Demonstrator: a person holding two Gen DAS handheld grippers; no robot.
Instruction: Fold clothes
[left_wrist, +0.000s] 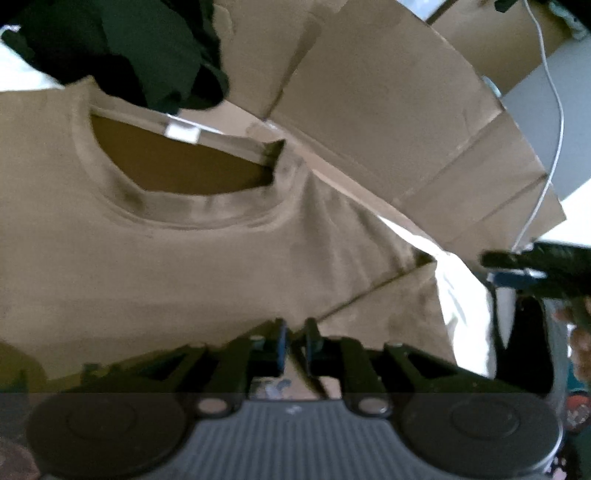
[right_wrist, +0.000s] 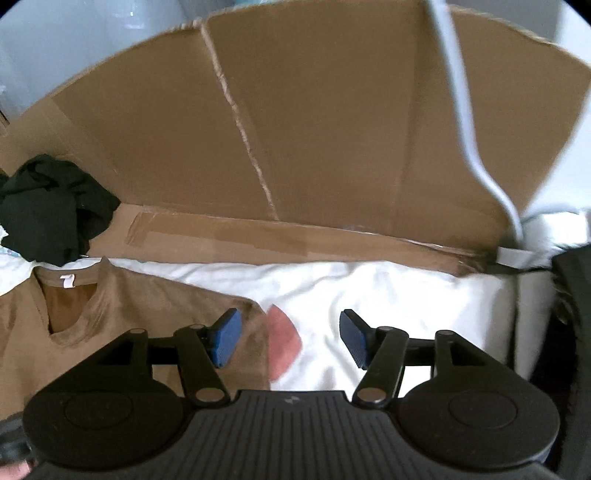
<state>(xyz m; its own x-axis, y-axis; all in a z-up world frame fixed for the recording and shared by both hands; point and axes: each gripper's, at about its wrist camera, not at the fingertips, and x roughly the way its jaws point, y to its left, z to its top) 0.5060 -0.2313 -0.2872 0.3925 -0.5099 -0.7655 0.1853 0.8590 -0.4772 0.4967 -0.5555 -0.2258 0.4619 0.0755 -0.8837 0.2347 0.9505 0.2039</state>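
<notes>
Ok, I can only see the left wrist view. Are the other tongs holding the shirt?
Observer: No. The right tongs are open with nothing pinched, hanging over the sleeve edge of the shirt.
Operator: What's next to that sleeve?
Observer: A pink patch on the white sheet, right beside the edge.
Operator: Is there anything on the cardboard?
Observer: A strip of tape runs along the bottom fold of the cardboard.
</notes>
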